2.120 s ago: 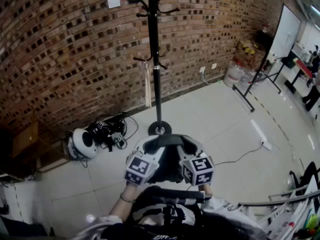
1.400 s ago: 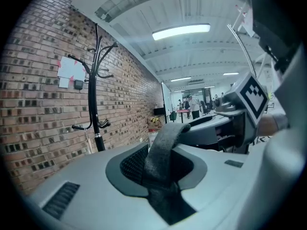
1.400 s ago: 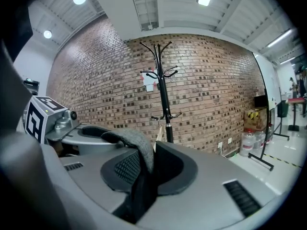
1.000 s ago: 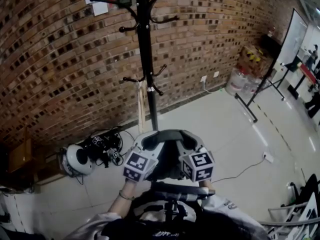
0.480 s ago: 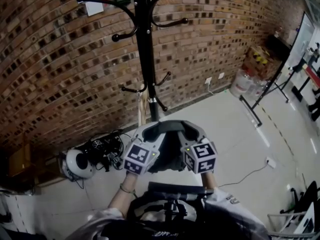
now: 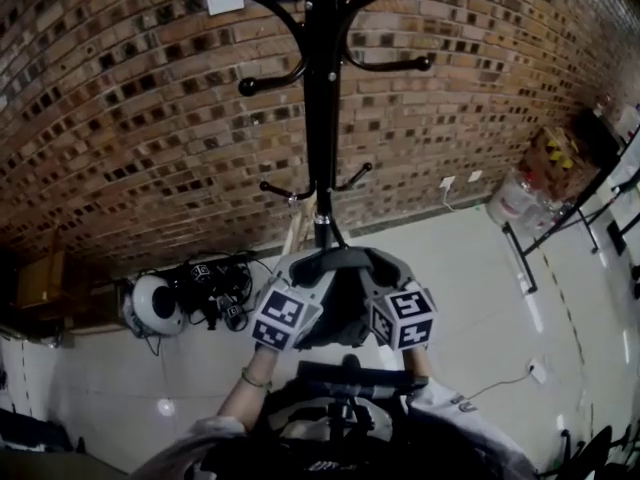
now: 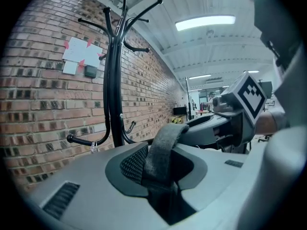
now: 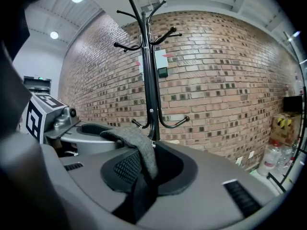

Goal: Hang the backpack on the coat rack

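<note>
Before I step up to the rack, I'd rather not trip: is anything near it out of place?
Yes: a white helmet-like object and a tangle of black cables lie loose on the floor by the brick wall, left of the coat rack. The rack itself stands upright.

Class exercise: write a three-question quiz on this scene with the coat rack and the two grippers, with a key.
1. True or false: one strap is clamped by both the left gripper and the right gripper.
2. What stands behind the coat rack? A a brick wall; B a window; C a curtain.
3. Is the strap on a hook yet?
Key: 1 true; 2 A; 3 no.
</note>
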The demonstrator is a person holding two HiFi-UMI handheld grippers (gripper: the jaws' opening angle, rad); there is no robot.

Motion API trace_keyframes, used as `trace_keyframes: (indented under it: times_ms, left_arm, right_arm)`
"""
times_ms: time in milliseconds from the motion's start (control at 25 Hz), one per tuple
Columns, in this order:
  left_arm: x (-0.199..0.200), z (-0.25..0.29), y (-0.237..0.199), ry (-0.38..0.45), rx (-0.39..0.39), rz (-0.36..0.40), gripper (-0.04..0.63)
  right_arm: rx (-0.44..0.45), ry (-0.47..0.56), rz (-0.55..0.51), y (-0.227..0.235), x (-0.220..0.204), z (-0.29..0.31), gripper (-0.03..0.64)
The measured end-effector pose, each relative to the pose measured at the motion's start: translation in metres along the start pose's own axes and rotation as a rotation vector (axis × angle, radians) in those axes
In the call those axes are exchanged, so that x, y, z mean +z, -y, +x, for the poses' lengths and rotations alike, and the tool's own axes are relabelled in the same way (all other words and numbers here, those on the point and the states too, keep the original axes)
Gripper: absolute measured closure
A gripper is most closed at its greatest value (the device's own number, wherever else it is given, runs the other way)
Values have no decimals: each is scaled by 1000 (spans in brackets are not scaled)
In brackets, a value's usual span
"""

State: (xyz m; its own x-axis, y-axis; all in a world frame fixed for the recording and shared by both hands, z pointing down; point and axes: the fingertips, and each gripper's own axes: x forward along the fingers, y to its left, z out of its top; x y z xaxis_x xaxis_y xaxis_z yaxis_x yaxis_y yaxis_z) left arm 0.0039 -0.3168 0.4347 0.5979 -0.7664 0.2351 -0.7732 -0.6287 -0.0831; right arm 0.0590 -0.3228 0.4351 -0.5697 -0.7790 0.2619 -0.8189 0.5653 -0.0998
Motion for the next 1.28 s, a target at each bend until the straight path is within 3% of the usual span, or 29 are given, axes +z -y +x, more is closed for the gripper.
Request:
trace_keyframes:
  times_ms: [440, 1040, 1280]
  left_arm:
    - [-15, 35, -32, -64, 106, -59, 489]
    - [-38, 61, -56, -116, 143, -120, 489]
    - [-40, 65, -54, -98, 163, -106, 488]
  right_arm:
    - [147, -52, -37, 24, 1, 52, 535]
    - [201, -127, -50, 35, -18, 93, 535]
    - [171, -123, -249, 32, -26, 92, 532]
